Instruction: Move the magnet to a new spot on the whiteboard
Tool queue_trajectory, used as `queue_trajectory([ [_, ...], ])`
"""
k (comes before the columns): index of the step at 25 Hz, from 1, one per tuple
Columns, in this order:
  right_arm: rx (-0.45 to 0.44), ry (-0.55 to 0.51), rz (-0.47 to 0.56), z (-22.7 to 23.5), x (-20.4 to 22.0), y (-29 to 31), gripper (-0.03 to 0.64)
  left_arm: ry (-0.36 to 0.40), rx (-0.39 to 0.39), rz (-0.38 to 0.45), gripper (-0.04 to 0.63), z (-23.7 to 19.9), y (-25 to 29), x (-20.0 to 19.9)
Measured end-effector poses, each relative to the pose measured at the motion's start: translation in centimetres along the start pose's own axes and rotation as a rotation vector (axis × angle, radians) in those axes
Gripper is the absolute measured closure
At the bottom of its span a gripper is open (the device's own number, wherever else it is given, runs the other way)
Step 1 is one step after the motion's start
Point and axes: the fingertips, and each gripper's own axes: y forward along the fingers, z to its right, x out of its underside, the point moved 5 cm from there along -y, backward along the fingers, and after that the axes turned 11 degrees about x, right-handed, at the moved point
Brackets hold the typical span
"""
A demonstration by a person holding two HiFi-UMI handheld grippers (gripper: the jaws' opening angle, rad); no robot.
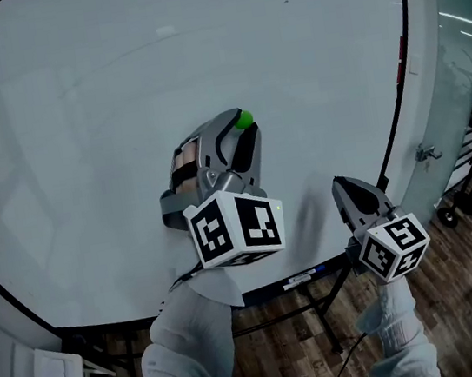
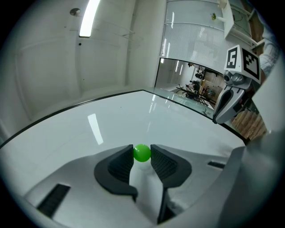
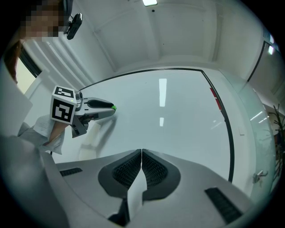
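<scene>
A small round green magnet (image 2: pixel 142 153) is pinched between the black pads of my left gripper (image 2: pixel 142 156), which is shut on it just off the whiteboard (image 2: pixel 133 120). In the head view the green magnet (image 1: pixel 244 120) shows at the tip of the left gripper (image 1: pixel 241 128), near the middle of the whiteboard (image 1: pixel 76 119). My right gripper (image 3: pixel 141 156) is shut with nothing between its jaws; it hovers at the board's lower right (image 1: pixel 352 190). From the right gripper view the left gripper (image 3: pixel 106 107) and the magnet (image 3: pixel 114 107) appear at left.
The board's black frame (image 1: pixel 399 71) runs along its right side, and a marker tray (image 1: pixel 302 277) runs along the bottom edge. Wooden floor, a stand's legs and a wheeled cart (image 1: pixel 461 193) lie below and to the right. A white chair (image 1: pixel 35 371) stands at lower left.
</scene>
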Motion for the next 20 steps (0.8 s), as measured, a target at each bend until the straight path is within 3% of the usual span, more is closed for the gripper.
queue_trajectory([
  [14,-0.077,0.014,0.021,-3.8,-1.7,-0.1,0.588,-0.007,-0.040,-0.044,0.469,-2.2,-4.1,1.7],
  [20,-0.131,0.004,0.062,-6.1,-3.9,1.1,0.588,0.000,-0.091,-0.086,0.469,-4.8,-6.5,3.1],
])
